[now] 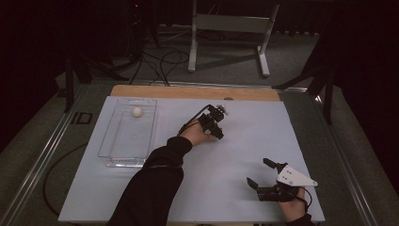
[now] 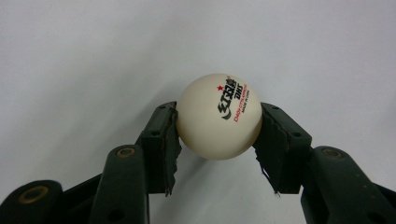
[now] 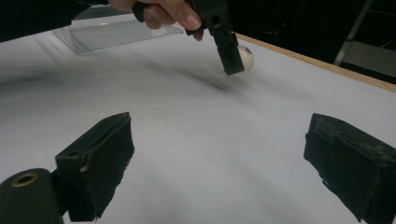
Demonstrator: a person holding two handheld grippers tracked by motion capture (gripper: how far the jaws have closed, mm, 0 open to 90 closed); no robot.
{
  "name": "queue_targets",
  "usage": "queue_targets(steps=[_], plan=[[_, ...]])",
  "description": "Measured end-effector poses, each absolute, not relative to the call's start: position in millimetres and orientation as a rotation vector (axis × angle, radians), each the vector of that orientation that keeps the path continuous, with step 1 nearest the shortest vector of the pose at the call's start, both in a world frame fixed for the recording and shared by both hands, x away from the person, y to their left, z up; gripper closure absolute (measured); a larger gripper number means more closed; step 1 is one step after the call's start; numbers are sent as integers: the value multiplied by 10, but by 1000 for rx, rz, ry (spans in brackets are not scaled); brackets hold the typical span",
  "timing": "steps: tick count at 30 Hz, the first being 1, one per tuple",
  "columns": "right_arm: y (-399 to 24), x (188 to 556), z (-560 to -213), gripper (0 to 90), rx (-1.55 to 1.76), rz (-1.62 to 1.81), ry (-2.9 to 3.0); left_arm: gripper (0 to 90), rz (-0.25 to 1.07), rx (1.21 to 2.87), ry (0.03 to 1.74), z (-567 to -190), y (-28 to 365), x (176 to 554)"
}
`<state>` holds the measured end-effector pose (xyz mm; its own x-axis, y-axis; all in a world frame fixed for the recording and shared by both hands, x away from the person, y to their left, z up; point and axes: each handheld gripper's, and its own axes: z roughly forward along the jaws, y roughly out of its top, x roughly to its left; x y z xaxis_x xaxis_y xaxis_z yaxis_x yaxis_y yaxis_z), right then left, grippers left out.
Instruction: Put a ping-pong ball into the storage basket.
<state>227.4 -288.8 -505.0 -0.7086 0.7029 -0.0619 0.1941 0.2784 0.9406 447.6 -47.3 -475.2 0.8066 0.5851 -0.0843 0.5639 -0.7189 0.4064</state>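
White paper covers the wooden table [image 1: 197, 92], dark floor and a metal stand beyond it; at the sheet's far left corner sits the clear rectangular plastic tray [image 1: 106, 141], our landmark, with one small white ball [image 1: 137, 111] lying near its far end. Off to the tray's right, the left gripper [image 2: 218, 135] has its black padded jaws pinching a white table-tennis ball with black and red print [image 2: 219, 115], pads pressed on either side, the ball lifted clear of the paper; the person's dark sleeve [image 1: 150, 188] reaches up from the near edge. Well apart from the tray, at the near right corner, the right gripper [image 3: 219, 163] rests with jaws spread wide, nothing between them.
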Motion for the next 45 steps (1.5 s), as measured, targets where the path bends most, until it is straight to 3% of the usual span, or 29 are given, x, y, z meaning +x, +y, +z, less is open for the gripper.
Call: queue_targets(steps=[45], plan=[[-2867,2287,-5072,84,808,1425,2088,523,-15,2670,689,-4381,-182,4102]])
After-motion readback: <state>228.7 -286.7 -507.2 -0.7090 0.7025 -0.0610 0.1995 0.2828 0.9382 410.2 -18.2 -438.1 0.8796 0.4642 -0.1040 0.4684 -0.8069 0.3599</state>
